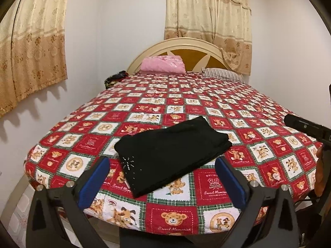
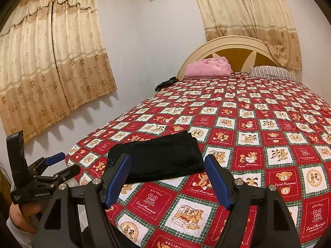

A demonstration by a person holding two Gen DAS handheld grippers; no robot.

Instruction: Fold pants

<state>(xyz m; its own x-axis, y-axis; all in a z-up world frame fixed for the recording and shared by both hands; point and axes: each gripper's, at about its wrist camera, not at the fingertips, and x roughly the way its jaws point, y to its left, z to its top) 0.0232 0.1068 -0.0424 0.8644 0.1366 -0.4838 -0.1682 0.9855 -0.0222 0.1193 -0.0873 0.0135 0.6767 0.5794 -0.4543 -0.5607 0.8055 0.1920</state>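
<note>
Left wrist view puts the black pants (image 1: 171, 155) straight ahead of my left hand-held gripper (image 1: 162, 177), folded into a compact bundle on the bed (image 1: 269, 111) near its foot, long axis running from near-left to far-right. My left hand-held gripper is spread wide, holding nothing, and looks the nearer one. My right hand-held gripper (image 2: 167, 180) is likewise released, with the pants (image 2: 157, 157) just beyond its fingers. I judge the fold nearly complete. How many layers lie stacked is hard to make out, the dark cloth swallowing its own edges.
</note>
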